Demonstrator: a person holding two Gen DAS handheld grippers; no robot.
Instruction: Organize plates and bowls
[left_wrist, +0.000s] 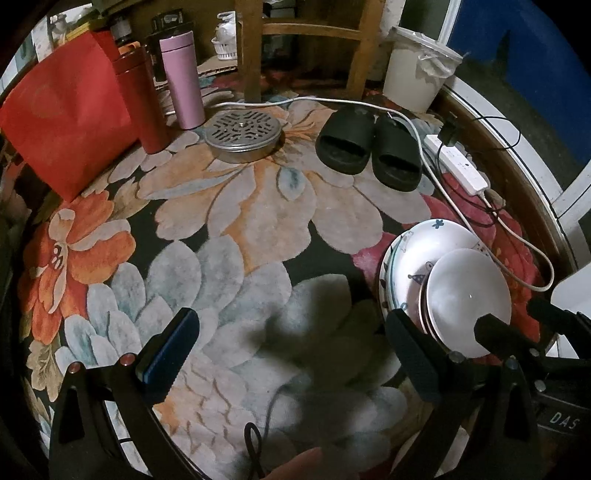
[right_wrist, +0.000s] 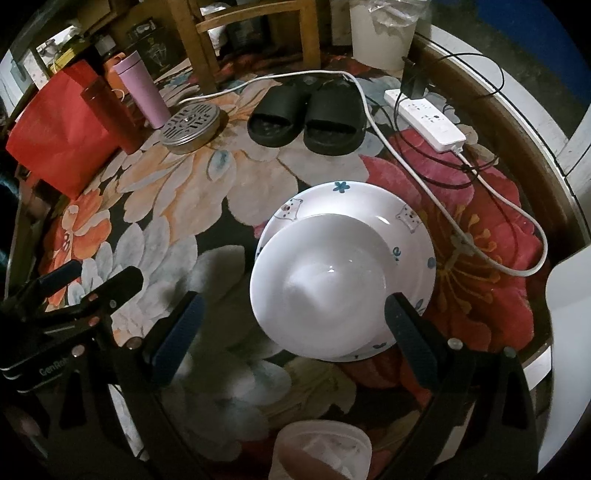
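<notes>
A stack of white dishes sits on the floral rug. A plain white bowl (right_wrist: 317, 277) lies on top of a patterned white plate (right_wrist: 369, 206). In the left wrist view the bowl (left_wrist: 465, 295) and the plates (left_wrist: 417, 251) under it lie at the right. My right gripper (right_wrist: 291, 321) is open, with its fingers either side of the stack's near edge, holding nothing. My left gripper (left_wrist: 291, 343) is open and empty over bare rug, left of the stack. The right gripper's fingers (left_wrist: 495, 332) show beside the bowl in the left wrist view.
Black slippers (left_wrist: 365, 144), a round metal grate tin (left_wrist: 242, 136), a pink bottle (left_wrist: 183, 81), a red bottle (left_wrist: 142, 99) and a red bag (left_wrist: 62, 114) stand at the back. A white power strip (left_wrist: 461, 166) with cables lies right. A white bin (left_wrist: 417, 70) and a wooden chair (left_wrist: 306, 40) stand behind.
</notes>
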